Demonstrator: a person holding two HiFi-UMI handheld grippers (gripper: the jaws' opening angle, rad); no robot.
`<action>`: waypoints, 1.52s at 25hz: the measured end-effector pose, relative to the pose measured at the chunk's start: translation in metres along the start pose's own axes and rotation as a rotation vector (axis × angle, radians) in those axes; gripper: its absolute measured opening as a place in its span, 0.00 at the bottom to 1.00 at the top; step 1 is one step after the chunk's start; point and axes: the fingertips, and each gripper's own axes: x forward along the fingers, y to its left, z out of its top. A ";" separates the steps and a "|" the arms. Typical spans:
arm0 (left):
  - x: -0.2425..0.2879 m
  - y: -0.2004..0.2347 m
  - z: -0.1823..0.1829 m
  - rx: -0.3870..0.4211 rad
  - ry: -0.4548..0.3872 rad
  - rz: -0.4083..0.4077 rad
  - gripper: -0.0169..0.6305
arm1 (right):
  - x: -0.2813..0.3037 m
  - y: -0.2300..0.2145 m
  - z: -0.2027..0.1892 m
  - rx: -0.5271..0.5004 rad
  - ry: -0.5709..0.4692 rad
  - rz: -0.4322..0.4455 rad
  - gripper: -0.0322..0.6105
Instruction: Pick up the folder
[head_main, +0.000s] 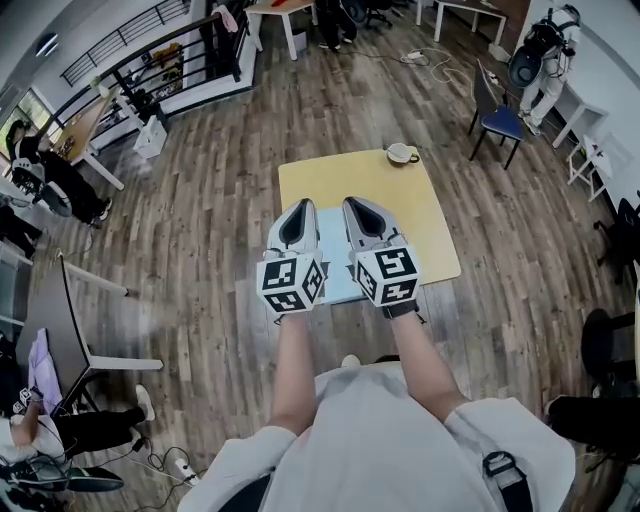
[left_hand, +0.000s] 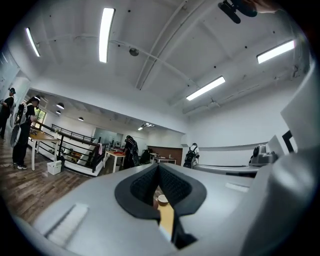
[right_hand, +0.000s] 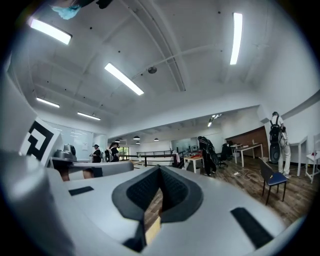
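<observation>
A wood-floored office surrounds a yellow table (head_main: 425, 215), with a cup (head_main: 400, 153) at its 12 o'clock edge. The pale blue folder (head_main: 336, 285) lies at 6 o'clock, handy to reach. Above it, the left gripper (head_main: 302, 210) and right gripper (head_main: 357, 208) sit level, jaws pressed together and empty, probably lining up.

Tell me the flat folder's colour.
Light blue; the folder shows best in the head view.

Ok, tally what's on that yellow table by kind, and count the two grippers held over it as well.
Cup: 1
Folder, light blue, partly hidden under the grippers: 1
Grippers, left gripper and right gripper, both with jaws shut: 2
Total: 4
</observation>
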 end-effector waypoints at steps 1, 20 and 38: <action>0.003 0.001 -0.007 -0.002 0.017 -0.009 0.04 | 0.002 -0.002 -0.006 0.005 0.012 -0.010 0.06; 0.106 0.034 -0.030 0.004 0.054 0.006 0.04 | 0.087 -0.082 -0.019 -0.034 0.026 -0.005 0.06; 0.171 0.092 -0.107 0.008 0.262 0.077 0.15 | 0.158 -0.151 -0.106 -0.069 0.264 -0.016 0.15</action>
